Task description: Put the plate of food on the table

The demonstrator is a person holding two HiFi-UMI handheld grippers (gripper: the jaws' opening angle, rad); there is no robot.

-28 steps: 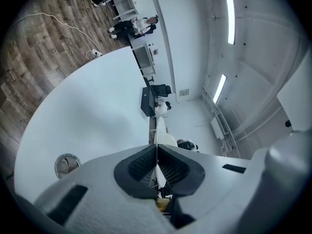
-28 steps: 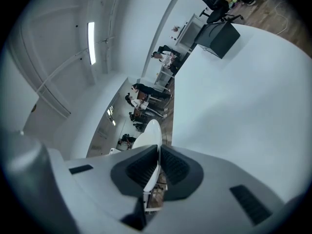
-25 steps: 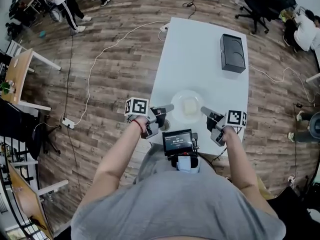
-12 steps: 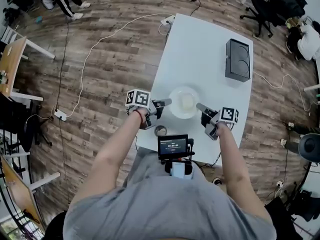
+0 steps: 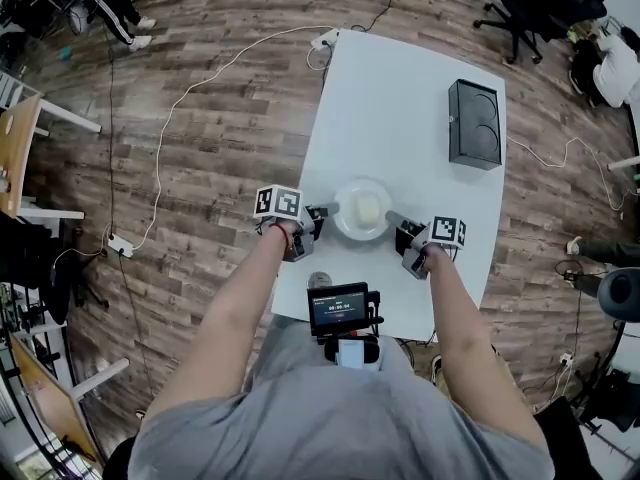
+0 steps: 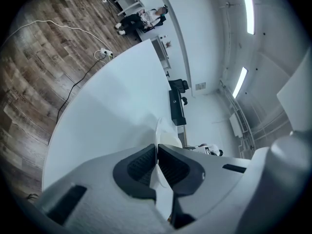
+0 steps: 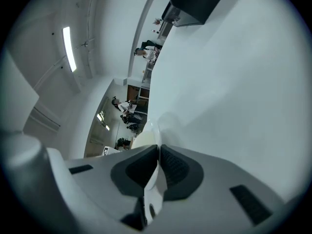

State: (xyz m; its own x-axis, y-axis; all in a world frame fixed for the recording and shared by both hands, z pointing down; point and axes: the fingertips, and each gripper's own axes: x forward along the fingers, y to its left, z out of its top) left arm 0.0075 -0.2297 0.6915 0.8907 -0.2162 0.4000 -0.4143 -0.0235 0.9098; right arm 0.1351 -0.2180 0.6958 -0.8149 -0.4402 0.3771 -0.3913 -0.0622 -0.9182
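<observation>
A white plate (image 5: 349, 225) carrying a pale block of food (image 5: 368, 208) is over the near half of the long white table (image 5: 400, 108). My left gripper (image 5: 325, 210) is shut on the plate's left rim, and my right gripper (image 5: 392, 218) is shut on its right rim. In the left gripper view the thin rim of the plate (image 6: 159, 130) runs between the dark pads (image 6: 139, 165). The right gripper view shows the same for the plate (image 7: 153, 130), pinched between its pads (image 7: 173, 169). Whether the plate rests on the table cannot be told.
A black box (image 5: 475, 123) with two round openings stands on the far right part of the table. Cables run across the wooden floor (image 5: 200, 98) to the left. Office chairs (image 5: 530, 13) and people sit at the room's far edges. A small dark cup (image 5: 319, 281) is by the near table edge.
Both grippers have carried the plate forward from the table's near edge, a little farther over the tabletop. Their grip on the rims is unchanged.
</observation>
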